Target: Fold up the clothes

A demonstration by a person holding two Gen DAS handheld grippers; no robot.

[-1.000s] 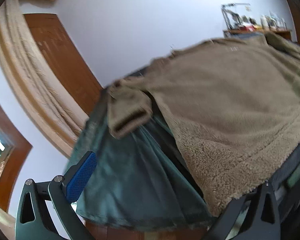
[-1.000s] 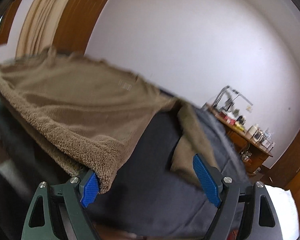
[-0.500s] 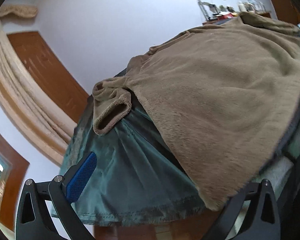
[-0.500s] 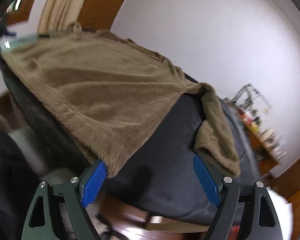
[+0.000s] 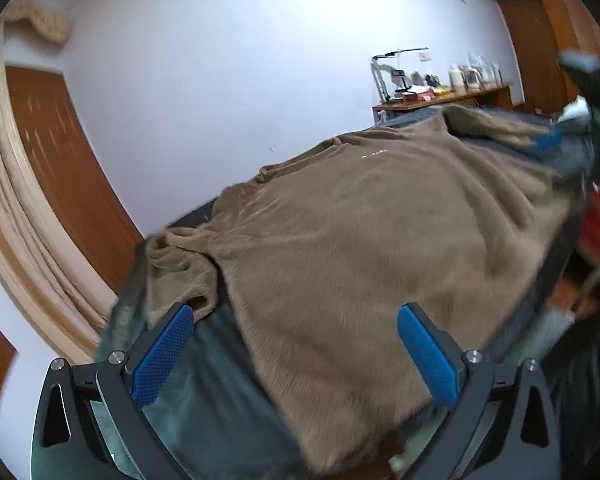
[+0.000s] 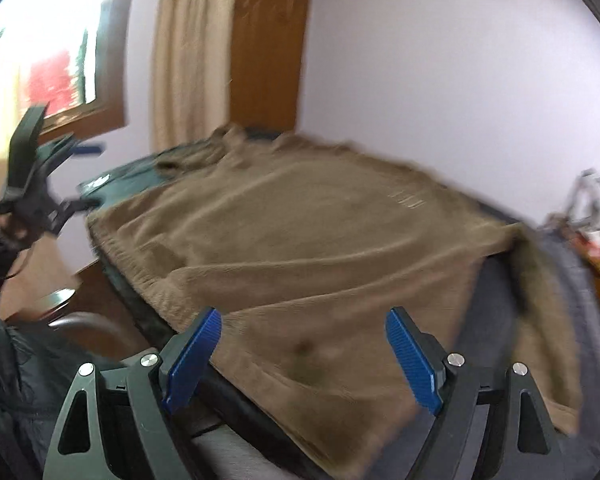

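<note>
— Both tongs: what are they doing?

— My left tongs (image 5: 292,354) stand wide apart with nothing between the pads. My right tongs (image 6: 302,358) are just as wide and just as empty. Each hangs over the near hem of the brown fleece sweater (image 5: 380,240).

— Where does the sweater lie?

— Spread flat, front up, on a bed covered by a dark sheet (image 6: 496,312) and a green cloth (image 5: 216,376). Flat and smoothed is how I'd want it before the first fold, I judge.

— And the sleeves?

— My left camera shows one sleeve (image 5: 180,268) bunched just beside my left pad, and the blurred right tongs at the far edge. My right camera shows the other sleeve (image 6: 540,300) draped down the sheet, plus the left tongs (image 6: 60,208) held up by the window. Neither view has both sleeves clearly.

— Next?

— Probably a sleeve folded inward; nothing is folded yet.
</note>
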